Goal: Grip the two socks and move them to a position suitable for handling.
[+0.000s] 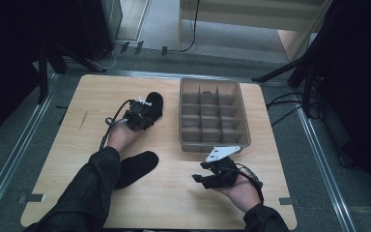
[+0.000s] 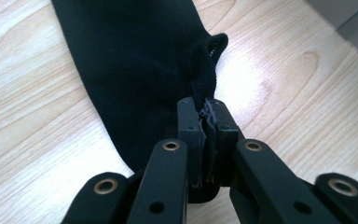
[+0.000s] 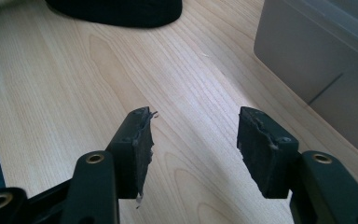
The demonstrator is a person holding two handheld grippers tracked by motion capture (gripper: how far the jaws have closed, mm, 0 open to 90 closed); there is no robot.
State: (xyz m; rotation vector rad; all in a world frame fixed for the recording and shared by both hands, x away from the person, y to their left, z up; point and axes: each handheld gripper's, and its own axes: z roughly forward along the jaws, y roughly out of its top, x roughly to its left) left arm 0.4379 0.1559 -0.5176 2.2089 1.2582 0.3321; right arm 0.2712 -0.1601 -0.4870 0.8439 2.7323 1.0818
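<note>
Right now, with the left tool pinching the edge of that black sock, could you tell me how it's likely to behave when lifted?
The black sock will probably hang limp: it is thin knit fabric lying flat on the table, and its edge already bunches where the left tool pinches it. It looks light. The pads are worn, but knit likely grips rather than slides. The right tool is open, free to support it.

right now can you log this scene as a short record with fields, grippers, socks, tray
surface: wooden table
left gripper: jaws shut on the edge of a black sock
right gripper: jaws open, nothing between them, over bare wood near the tray
second sock: lying flat beside the person's left sleeve
divided tray: grey, compartments look empty, standing on the table's right half
</note>
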